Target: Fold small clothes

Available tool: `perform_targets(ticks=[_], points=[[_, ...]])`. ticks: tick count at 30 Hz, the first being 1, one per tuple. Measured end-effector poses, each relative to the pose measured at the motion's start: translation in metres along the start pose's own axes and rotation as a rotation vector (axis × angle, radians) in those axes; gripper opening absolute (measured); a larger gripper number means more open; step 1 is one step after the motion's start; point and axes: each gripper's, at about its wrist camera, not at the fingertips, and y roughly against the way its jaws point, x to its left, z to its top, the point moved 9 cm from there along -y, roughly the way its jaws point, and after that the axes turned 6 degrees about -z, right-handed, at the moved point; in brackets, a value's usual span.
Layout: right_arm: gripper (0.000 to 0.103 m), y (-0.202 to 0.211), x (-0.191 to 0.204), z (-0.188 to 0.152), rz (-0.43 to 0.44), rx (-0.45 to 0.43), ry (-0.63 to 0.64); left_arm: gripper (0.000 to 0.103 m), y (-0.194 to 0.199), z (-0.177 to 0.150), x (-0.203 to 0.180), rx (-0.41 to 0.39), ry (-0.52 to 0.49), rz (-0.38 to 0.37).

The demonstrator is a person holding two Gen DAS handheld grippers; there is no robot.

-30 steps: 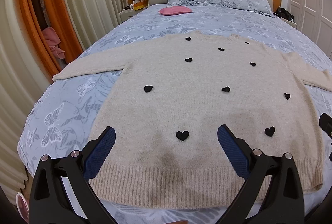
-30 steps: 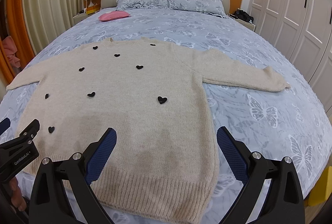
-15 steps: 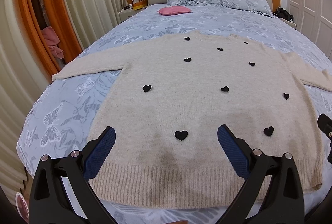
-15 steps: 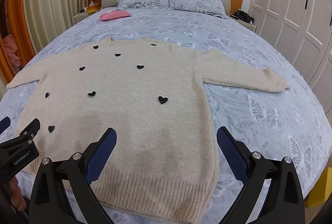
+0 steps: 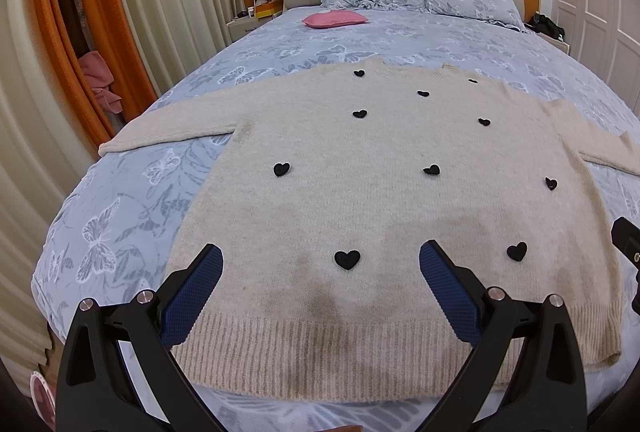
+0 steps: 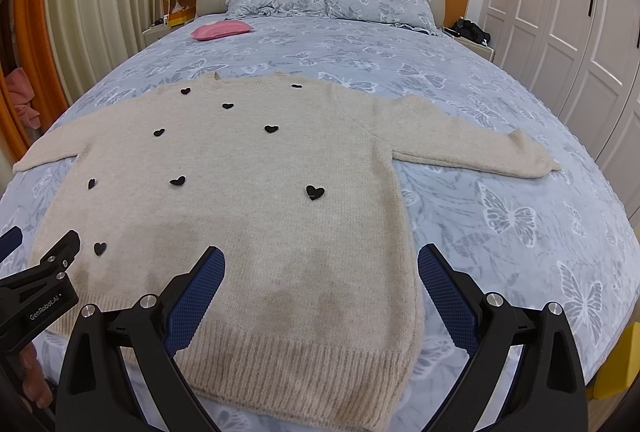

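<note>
At the far left hung cream and orange curtains point(image 5: 132, 12), with the bed point(image 5: 120, 200) and its blue butterfly-print cover beside them. A cream knitted sweater point(image 5: 380, 192) dotted with black hearts lay flat and face-up across that cover, both sleeves spread out sideways, its ribbed hem point(image 5: 340, 356) nearest the cameras. The left gripper point(image 5: 320, 286) hovered above the hem with its jaws wide apart, holding nothing; the hem's left half and one black heart point(image 5: 347, 258) showed in the gap between its blue pads point(image 5: 192, 296). Further right, the right gripper point(image 6: 320, 286) was also spread wide with nothing in it, poised over the hem's right-hand corner, the sweater's right side seam point(image 6: 404, 232) running up between its fingers. A pink cushion point(image 6: 221, 30) sat well beyond the collar, near the pillows point(image 6: 328, 2). White wardrobe doors point(image 6: 560, 32) stood at the right.
</note>
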Motion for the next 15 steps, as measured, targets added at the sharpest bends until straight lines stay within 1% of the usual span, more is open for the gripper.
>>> perform_targets(ticks=[15], points=[[0.096, -0.0002, 0.0004, -0.0001, 0.001, 0.000, 0.001, 0.097, -0.0003, 0.0002, 0.0004, 0.002, 0.000, -0.002]])
